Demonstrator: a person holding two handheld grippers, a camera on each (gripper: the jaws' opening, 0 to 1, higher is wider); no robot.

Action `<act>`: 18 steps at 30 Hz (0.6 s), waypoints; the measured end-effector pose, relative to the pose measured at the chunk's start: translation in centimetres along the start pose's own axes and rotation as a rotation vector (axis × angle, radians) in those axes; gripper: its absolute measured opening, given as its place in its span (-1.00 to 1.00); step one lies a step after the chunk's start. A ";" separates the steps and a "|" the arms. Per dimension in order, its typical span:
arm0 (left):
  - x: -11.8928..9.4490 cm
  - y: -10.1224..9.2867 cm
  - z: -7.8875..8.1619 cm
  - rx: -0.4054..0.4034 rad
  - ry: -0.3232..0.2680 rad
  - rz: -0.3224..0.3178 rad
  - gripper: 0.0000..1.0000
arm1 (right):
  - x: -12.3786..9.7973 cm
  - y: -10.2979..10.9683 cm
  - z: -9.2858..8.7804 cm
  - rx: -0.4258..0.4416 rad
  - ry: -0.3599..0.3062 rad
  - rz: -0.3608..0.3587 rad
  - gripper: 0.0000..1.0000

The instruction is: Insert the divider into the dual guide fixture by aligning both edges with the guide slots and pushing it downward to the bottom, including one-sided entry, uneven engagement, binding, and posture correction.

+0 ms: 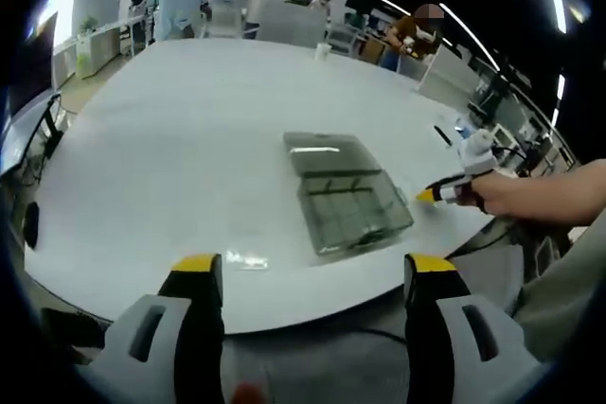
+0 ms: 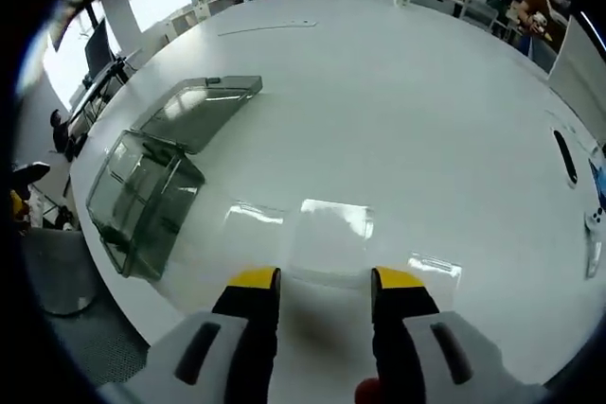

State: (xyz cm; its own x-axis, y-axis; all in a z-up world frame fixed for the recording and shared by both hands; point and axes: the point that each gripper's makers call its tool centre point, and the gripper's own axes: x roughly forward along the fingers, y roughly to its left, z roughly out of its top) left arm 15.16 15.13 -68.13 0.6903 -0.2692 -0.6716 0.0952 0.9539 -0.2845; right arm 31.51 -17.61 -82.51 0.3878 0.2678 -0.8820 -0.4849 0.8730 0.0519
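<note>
White, glossy table (image 1: 170,158) of rounded outline, set in an open office with desks, monitors and seated and standing people at the far side. Item: dual guide fixture (image 1: 352,213), a box of smoke-tinted clear plastic, rectangular, with inner partitions forming a grid of compartments; its hinged lid (image 1: 327,153) of the same tinted plastic lies flat open on the table behind it. In the left gripper view the box sits ahead and slightly right of the left gripper (image 1: 314,276), well apart from it, near the table's near edge. Item: divider (image 2: 327,245), a thin sheet of colourless clear plastic, nearly invisible save for reflections and its pale edges, lying flat on the table just ahead of the right gripper (image 2: 326,283), between and beyond its yellow tips; whether the jaws touch it cannot be told. From the right gripper the fixture (image 2: 142,198) lies off to the left. Left gripper: jaws spread wide, nothing between them. Right gripper: jaws parted, not clenched. The right gripper (image 1: 428,195) also enters the left gripper view from the right, held by a hand (image 1: 507,198), beside the box.
</note>
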 end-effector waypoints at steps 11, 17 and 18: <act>0.1 0.0 -0.1 -0.001 0.002 -0.001 0.54 | 0.3 -0.3 -0.1 -0.040 0.019 -0.033 -0.33; 0.0 0.1 -0.2 0.000 0.004 -0.001 0.54 | 0.2 -0.3 -0.2 -0.036 0.027 -0.050 -0.34; 0.0 0.1 -0.1 0.000 0.004 -0.001 0.54 | 0.1 -0.1 -0.2 -0.032 0.028 -0.051 -0.34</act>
State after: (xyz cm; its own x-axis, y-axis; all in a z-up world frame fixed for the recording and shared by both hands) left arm 15.09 15.21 -68.29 0.6875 -0.2703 -0.6740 0.0957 0.9538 -0.2848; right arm 31.49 -17.77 -82.70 0.3912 0.2112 -0.8958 -0.4903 0.8715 -0.0087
